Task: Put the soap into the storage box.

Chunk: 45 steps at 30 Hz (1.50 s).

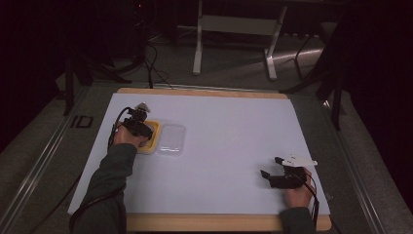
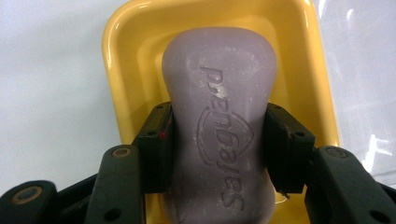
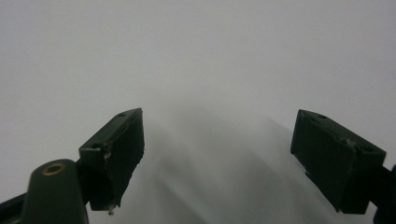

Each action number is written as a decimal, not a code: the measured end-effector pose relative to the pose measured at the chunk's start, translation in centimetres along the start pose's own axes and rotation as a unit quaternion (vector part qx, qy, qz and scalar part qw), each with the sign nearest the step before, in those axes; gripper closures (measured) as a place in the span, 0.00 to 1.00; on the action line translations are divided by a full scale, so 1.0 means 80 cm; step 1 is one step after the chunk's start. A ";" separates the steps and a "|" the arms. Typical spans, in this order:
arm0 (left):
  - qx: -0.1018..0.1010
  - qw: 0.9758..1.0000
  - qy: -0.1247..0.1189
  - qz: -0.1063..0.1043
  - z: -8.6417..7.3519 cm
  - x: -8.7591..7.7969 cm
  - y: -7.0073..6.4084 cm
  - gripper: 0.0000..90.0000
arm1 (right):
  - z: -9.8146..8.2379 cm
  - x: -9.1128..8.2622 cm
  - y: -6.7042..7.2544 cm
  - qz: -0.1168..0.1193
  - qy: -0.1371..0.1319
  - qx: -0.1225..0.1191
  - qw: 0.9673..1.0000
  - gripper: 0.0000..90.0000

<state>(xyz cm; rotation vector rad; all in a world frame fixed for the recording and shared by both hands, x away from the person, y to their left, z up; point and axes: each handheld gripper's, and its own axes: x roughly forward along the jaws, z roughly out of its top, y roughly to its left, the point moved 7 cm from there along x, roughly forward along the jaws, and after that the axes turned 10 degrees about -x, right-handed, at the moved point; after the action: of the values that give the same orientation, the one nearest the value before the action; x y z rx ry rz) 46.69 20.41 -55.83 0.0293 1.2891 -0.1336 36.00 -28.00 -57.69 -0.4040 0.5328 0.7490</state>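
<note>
Over the yellow dish point(image 2: 116, 70), our left gripper point(image 2: 217, 140) clamps the soap point(image 2: 219, 93) across its width, long axis running between the jaws; our right gripper point(image 3: 217, 154) idles agape.

Soap bar point(image 2: 218, 116): matt, waxy, embossed lettering. Yellow dish point(image 2: 135, 42): glossy plastic. Lid point(image 1: 171, 139): clear plastic. Surface point(image 1: 234, 131): matt white sheet, wood edge.

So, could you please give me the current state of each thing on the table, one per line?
Soap bar: lying in the yellow dish, clamped at its sides by the left gripper.
Yellow dish: upright on the table, lid off.
Clear lid: flat on the table beside the dish.
Left gripper: shut on the soap bar.
Right gripper: open, nothing between its jaws, above bare table.
</note>
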 end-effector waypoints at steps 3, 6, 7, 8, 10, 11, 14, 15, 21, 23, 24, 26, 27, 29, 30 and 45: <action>0.001 1.000 0.000 0.000 0.000 0.000 0.000 0.55 | 0.000 0.000 0.000 0.000 0.000 0.000 1.000 0.19; 0.002 1.000 0.000 0.003 -0.001 0.001 -0.001 0.54 | 0.000 0.000 0.000 0.000 0.000 -0.001 1.000 0.19; 0.003 1.000 0.001 0.003 -0.001 0.001 -0.001 0.54 | 0.000 0.000 0.000 0.000 0.000 -0.001 1.000 0.19; 0.003 1.000 0.001 0.002 -0.001 0.001 -0.001 0.54 | 0.000 0.000 0.000 -0.001 0.000 -0.001 1.000 0.19; 0.003 1.000 0.002 -0.002 -0.002 0.002 -0.001 0.53 | 0.000 0.000 0.000 -0.001 0.000 -0.001 1.000 0.19; 0.003 1.000 0.003 -0.003 -0.002 0.003 -0.001 0.53 | 0.000 0.000 0.000 -0.001 0.000 -0.001 1.000 0.19; 0.002 1.000 0.003 -0.008 -0.002 0.003 -0.001 0.52 | 0.000 0.000 0.000 -0.001 0.001 -0.001 1.000 0.19; 0.002 1.000 0.004 -0.010 -0.002 0.003 -0.001 0.51 | 0.000 0.000 0.001 0.000 0.001 -0.001 1.000 0.19; 0.006 1.000 -0.001 -0.017 -0.002 0.002 -0.001 0.48 | 0.000 0.000 0.001 -0.001 0.001 -0.001 1.000 0.19; 0.006 1.000 -0.002 -0.020 -0.002 0.002 -0.001 0.48 | 0.000 0.000 0.001 -0.001 0.002 -0.001 1.000 0.19; 0.008 1.000 -0.002 -0.019 -0.002 0.002 -0.001 0.47 | 0.000 0.000 0.001 -0.001 0.002 -0.002 1.000 0.19; 0.008 1.000 -0.002 -0.020 -0.002 0.001 -0.002 0.47 | 0.000 0.000 0.001 -0.001 0.002 -0.003 1.000 0.19; 0.007 1.000 -0.001 -0.020 -0.002 0.001 -0.002 0.46 | 0.000 0.000 0.001 -0.001 0.001 -0.003 1.000 0.19; 0.005 1.000 -0.003 -0.020 -0.001 0.000 -0.002 0.45 | 0.000 0.000 0.001 -0.001 0.002 -0.002 1.000 0.19; 0.005 1.000 -0.007 -0.019 -0.001 -0.001 -0.002 0.45 | 0.000 0.000 0.001 -0.001 0.001 -0.003 1.000 0.19; 0.014 1.000 -0.026 -0.012 0.003 -0.016 -0.003 0.39 | 0.000 0.000 0.001 -0.002 0.002 -0.004 1.000 0.19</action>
<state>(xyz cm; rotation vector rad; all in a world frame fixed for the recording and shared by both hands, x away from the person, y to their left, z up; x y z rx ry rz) 46.52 20.28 -54.55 0.0352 1.2368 -0.1718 35.96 -27.93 -57.72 -0.4149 0.5331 0.7465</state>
